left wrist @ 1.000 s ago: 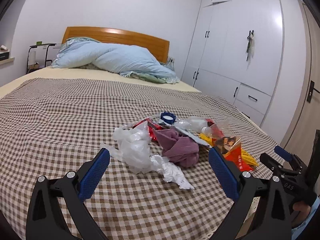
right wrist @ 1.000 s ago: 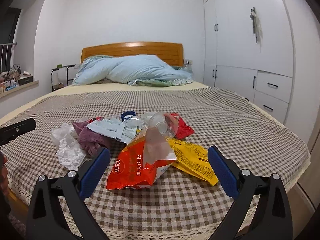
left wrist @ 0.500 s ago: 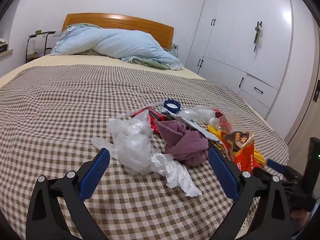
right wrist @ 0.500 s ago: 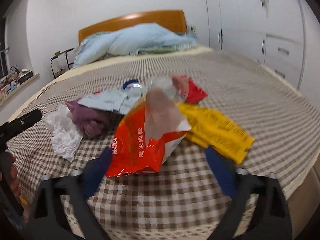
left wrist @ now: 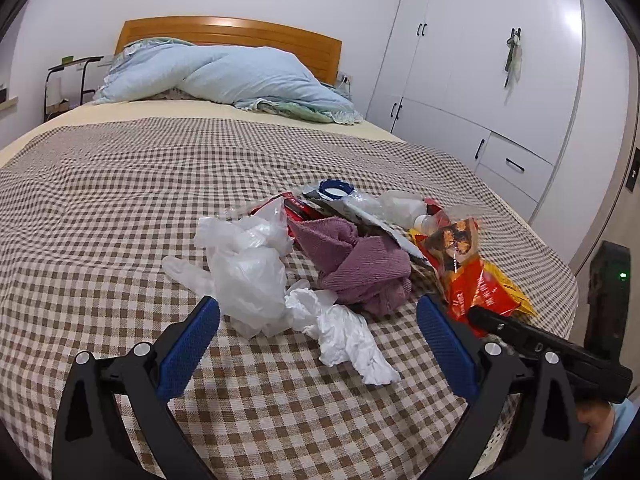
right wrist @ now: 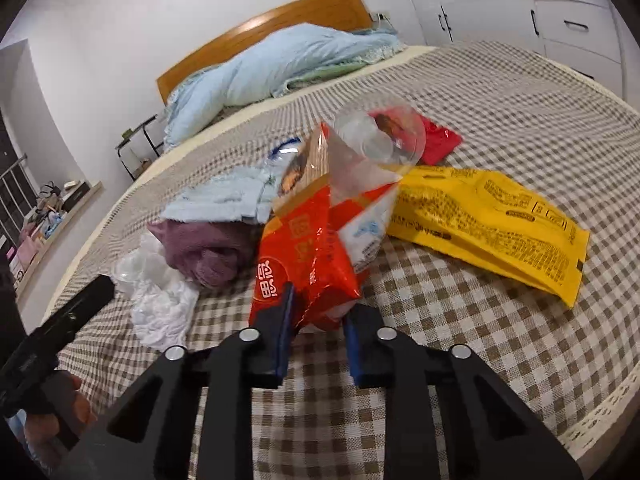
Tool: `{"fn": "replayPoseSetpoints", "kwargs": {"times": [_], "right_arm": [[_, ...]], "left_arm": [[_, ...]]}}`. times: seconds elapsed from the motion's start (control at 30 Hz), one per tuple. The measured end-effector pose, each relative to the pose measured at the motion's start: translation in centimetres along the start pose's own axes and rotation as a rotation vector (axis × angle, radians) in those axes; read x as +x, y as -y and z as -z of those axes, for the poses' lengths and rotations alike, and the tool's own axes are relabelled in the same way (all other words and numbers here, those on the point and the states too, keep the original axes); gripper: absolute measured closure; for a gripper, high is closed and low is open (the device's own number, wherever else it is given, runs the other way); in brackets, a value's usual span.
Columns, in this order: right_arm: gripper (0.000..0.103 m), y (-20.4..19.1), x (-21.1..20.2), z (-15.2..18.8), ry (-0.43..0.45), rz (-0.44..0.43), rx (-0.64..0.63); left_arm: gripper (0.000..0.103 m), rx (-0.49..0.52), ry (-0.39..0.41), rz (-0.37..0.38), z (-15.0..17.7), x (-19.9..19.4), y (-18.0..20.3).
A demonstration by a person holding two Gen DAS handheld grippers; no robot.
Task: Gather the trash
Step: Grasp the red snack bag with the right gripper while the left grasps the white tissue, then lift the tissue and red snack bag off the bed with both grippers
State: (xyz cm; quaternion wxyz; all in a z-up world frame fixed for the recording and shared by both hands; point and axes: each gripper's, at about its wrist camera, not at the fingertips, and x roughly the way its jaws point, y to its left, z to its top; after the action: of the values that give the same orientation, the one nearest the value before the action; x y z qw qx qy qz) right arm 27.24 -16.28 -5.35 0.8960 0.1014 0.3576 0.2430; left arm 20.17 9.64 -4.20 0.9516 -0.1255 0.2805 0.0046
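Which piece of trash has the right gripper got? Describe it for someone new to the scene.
On the checked bedspread, at the near edge of the litter pile, the red snack bag stands pinched in the right gripper. Unlike the flat yellow bag beside it, it is upright, with a clear torn top.

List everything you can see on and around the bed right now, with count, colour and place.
red snack bag: one, red, near edge of pile, bottom corner pinched
yellow packet: one, yellow, flat on the cover beside the red snack bag
purple towel: one, purple, middle of pile
clear plastic bag: one, translucent white, pile's left in left wrist view
crumpled tissue: one, white, nearest the left hand-held gripper
blue ring: one, blue, far side of pile
checked cover: one, brown and white, over the bed
blue duvet: one, pale blue, by the headboard
wardrobe: one, white, beside the bed
left hand-held gripper: open, before the pile
right hand-held gripper: just closed on the red snack bag
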Motion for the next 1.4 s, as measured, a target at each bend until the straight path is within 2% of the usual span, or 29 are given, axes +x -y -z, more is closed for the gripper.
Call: {"fn": "replayPoseSetpoints", "kwargs": {"times": [0.23, 0.53, 0.7, 0.77, 0.83, 0.9, 0.93, 0.97, 1.17, 1.4], "right_arm": [[0.089, -0.6, -3.3, -0.1, 0.089, -0.043, -0.051], [0.089, -0.7, -6.3, -0.8, 0.211, -0.015, -0.122], [0.089, 0.2, -6.3, -0.7, 0.205, 0.003, -0.125], [0.089, 0.5, -6.3, -0.7, 0.199, 0.009, -0.122], [0.089, 0.8, -6.3, -0.7, 0.197, 0.012, -0.119], [0.089, 0.9, -6.4, -0.8, 0.198, 0.013, -0.116], [0.089, 0.9, -6.4, -0.8, 0.199, 0.013, -0.115], [0.089, 0.9, -6.4, -0.7, 0.200, 0.012, -0.115], [0.089, 0.7, -6.4, -0.5, 0.196, 0.008, -0.125], [0.089, 0.0, -6.3, -0.3, 0.192, 0.012, -0.140]], "left_arm": [[0.008, 0.016, -0.025, -0.013, 0.4, 0.2, 0.5], [0.008, 0.046, -0.084, -0.062, 1.1, 1.7, 2.4], [0.032, 0.026, -0.132, -0.090, 1.2, 3.3, 3.1], [0.051, 0.013, -0.165, -0.097, 1.5, 4.1, 3.2], [0.057, 0.013, -0.180, -0.117, 1.9, 4.5, 3.2], [0.074, 0.018, -0.171, -0.150, 2.1, 4.5, 3.2], [0.086, 0.004, -0.169, -0.138, 2.1, 4.3, 3.0], [0.089, -0.008, -0.170, -0.127, 2.1, 4.2, 2.9], [0.094, -0.044, -0.174, -0.049, 2.3, 2.5, 2.1], [0.094, -0.029, -0.140, -0.009, 2.6, 0.3, 2.1]]}}
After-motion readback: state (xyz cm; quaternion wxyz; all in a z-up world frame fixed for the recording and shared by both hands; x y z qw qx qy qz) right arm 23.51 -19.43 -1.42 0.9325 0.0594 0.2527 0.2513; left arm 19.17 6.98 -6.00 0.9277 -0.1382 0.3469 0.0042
